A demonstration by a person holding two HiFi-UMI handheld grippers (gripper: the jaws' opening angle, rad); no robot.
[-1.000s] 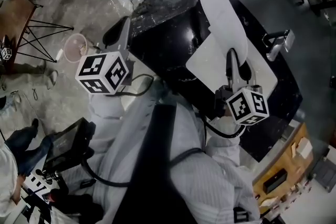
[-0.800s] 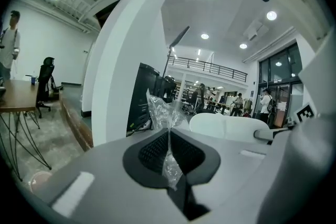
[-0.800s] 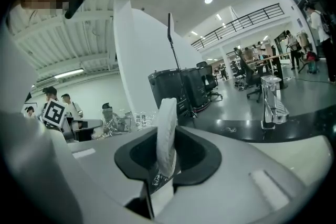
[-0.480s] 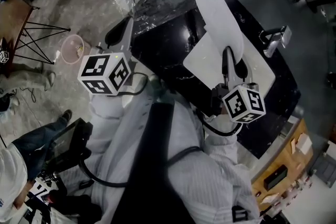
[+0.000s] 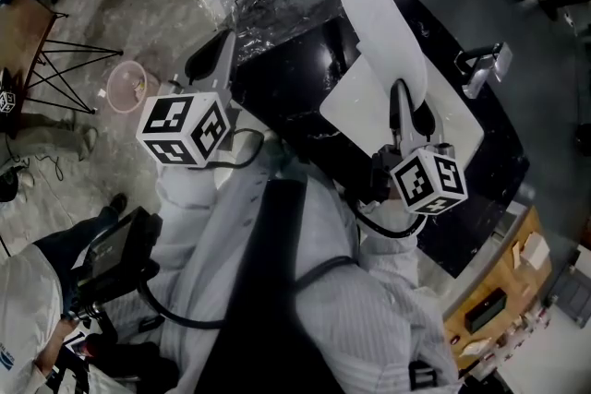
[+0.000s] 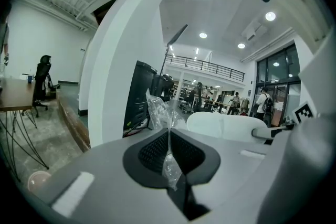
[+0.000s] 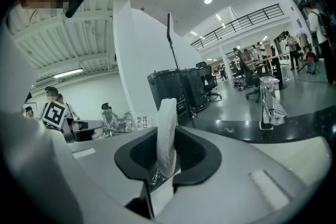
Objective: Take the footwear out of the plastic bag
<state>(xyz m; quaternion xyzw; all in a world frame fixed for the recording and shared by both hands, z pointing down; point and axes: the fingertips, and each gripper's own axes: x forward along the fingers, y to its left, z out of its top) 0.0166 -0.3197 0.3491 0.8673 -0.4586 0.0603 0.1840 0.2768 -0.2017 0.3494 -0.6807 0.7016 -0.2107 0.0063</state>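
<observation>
Left gripper [image 6: 169, 150]: jaws are pressing together on a thin fold of the clear plastic bag [image 5: 277, 0], at the left edge of the black table [image 5: 480, 189].
Right gripper [image 7: 167, 157]: pads are clamping the near end of the white slipper [image 5: 383, 28]; a scrap of crinkled film is sitting in the jaws below it.
Slipper, place: lying over the table ahead of the right gripper, with its far rounded end just beside the crumpled bag. I cannot tell whether the tip is inside the film.
Slipper, heading: long axis is running from the right gripper away from the person, leaning a little left. The rounded end is pointing at the far table edge.
Slipper, attitude: showing as a thin edge between the right pads, so the grip is bearing on its broad faces.
White flat piece [image 5: 355, 111]: lying beside the near end; whether it belongs to the slipper I cannot tell.
Step, as I judge it: drawing the slipper clear of the bag.
Doing it well: left should be anchoring the film while right is pulling straight back along the long axis. A sideways tug would likely bend the soft sole, and the caught scrap could drag the bag along.
</observation>
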